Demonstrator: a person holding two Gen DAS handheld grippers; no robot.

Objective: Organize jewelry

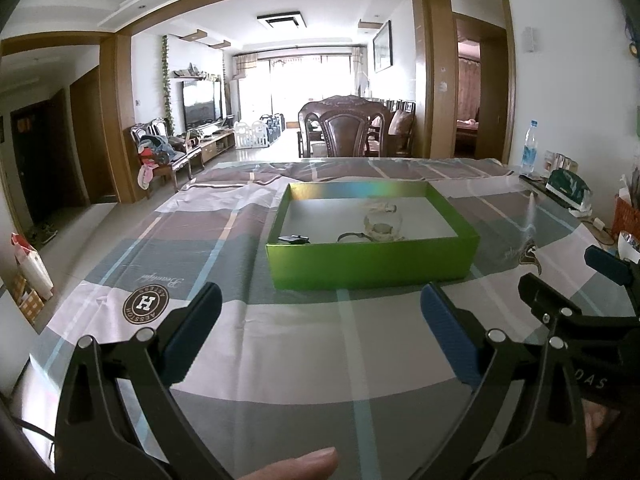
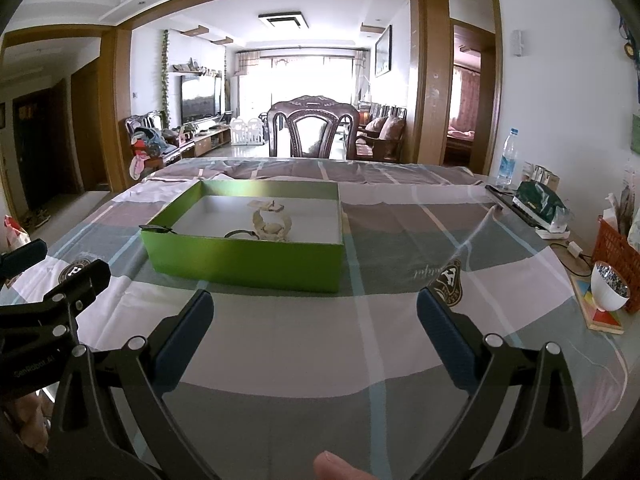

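A green open box [image 1: 372, 260] [image 2: 244, 258] stands on the checked tablecloth. Inside it lie a pale beaded bracelet [image 1: 382, 224] [image 2: 272, 222], a dark thin bracelet or band [image 1: 352, 237] [image 2: 240, 234] and a small black item at the left corner [image 1: 294, 239] [image 2: 154, 229]. My left gripper [image 1: 320, 320] is open and empty, just short of the box's near wall. My right gripper [image 2: 314, 324] is open and empty, near the box's right front corner. Each gripper shows at the edge of the other's view [image 1: 572, 280] [image 2: 60, 272].
The tablecloth [image 1: 280, 344] covers the table. At the right edge stand a water bottle [image 2: 507, 160], a green packet [image 2: 540, 204], an orange basket [image 2: 620, 252], a white cup [image 2: 608, 286] and a cable. A dark wooden chair [image 2: 314, 128] stands behind the table.
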